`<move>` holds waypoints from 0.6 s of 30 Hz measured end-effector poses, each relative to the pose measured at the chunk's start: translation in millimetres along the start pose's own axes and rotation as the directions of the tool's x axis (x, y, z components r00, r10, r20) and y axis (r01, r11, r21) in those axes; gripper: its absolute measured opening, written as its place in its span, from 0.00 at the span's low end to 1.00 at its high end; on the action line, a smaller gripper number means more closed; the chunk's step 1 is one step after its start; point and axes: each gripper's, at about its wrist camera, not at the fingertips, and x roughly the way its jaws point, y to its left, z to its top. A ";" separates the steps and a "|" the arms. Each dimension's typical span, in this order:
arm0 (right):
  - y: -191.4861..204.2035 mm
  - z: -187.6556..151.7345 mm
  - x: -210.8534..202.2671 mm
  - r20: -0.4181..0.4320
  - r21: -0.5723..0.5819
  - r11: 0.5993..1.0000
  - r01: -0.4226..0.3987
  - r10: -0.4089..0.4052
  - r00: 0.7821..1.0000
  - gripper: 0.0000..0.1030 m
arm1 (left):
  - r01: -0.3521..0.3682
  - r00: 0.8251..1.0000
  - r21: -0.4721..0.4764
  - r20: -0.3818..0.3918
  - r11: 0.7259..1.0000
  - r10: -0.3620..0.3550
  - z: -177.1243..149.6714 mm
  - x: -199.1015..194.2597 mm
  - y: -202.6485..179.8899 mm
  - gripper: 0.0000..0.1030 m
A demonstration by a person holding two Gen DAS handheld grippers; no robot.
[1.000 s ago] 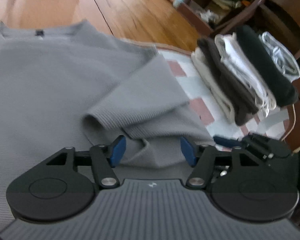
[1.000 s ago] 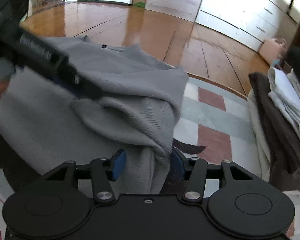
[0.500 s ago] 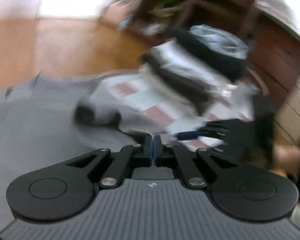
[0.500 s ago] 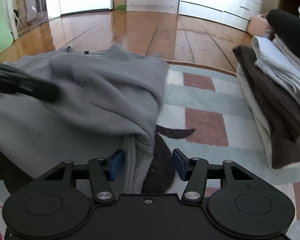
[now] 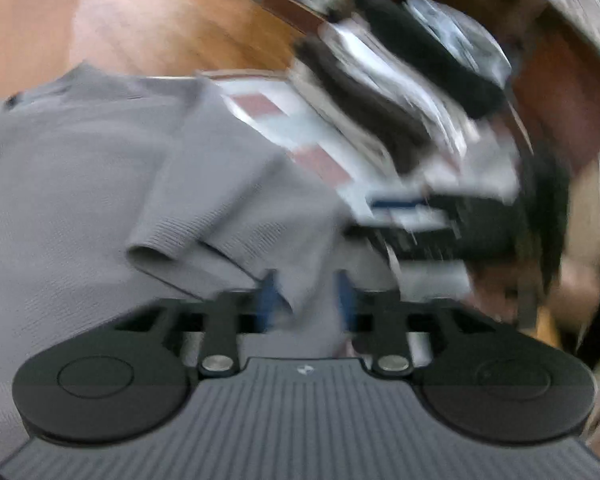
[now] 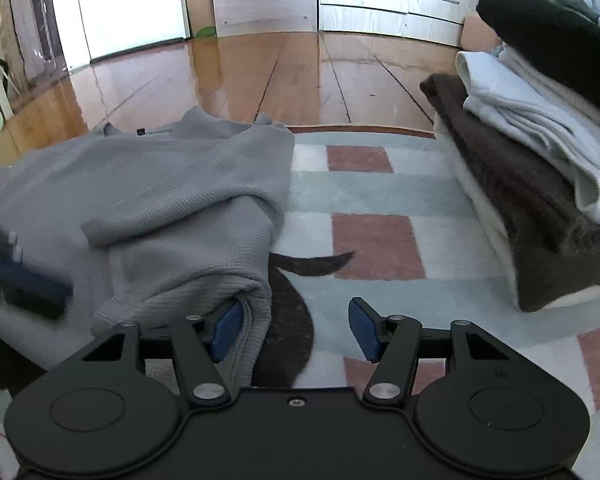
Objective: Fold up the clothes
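A grey knit sweater [image 6: 148, 200] lies on a patterned rug [image 6: 372, 236], its right sleeve folded across the body. In the blurred left wrist view the sweater [image 5: 100, 176] fills the left side. My left gripper [image 5: 305, 300] is open, with a fold of the sweater's lower edge between its blue pads. My right gripper [image 6: 296, 330] is open at the sweater's lower right corner; its left pad [image 6: 228, 326] touches the ribbed hem, the right pad is over bare rug. The left gripper [image 6: 24, 284] also shows at the left edge of the right wrist view.
A stack of folded clothes [image 6: 540, 160], brown, white and black, stands on the rug's right side; it also shows in the left wrist view [image 5: 400, 92]. Wooden floor [image 6: 260, 72] lies beyond, with white cabinets at the back and dark wooden furniture [image 5: 560, 60] behind the stack.
My left gripper was open, shut half a second ago, and is open again over the sweater's lower edge. My right gripper has opened wider and moved right along the hem.
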 end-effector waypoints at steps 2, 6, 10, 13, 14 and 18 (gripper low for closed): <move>5.3 1.2 -3.5 0.010 -0.029 1.000 0.003 -0.003 1.000 0.60 | -0.008 1.000 -0.097 0.024 0.995 0.010 7.0 7.1 13.1 0.49; 19.0 3.7 -1.2 0.024 -0.143 0.989 -0.026 0.030 0.999 0.60 | -0.042 0.999 -0.095 0.001 0.995 0.042 12.0 40.8 20.5 0.65; 19.7 8.7 9.1 0.021 -0.152 0.987 -0.053 0.057 0.998 0.58 | -0.043 0.998 -0.006 0.039 0.999 0.044 13.1 58.9 7.7 0.44; 20.2 8.4 10.6 0.030 -0.168 0.983 -0.071 0.077 0.997 0.55 | 0.022 0.999 0.039 0.041 0.999 -0.023 14.0 56.8 -3.8 0.00; 21.1 7.6 10.3 0.034 -0.181 0.981 -0.072 0.080 0.996 0.54 | 0.050 0.995 0.065 0.078 0.997 -0.055 15.6 47.5 -11.7 0.00; 17.2 3.1 5.9 0.066 -0.188 0.982 -0.020 0.033 0.997 0.49 | 0.156 0.964 0.124 0.197 0.980 -0.178 23.1 -4.1 -36.5 0.00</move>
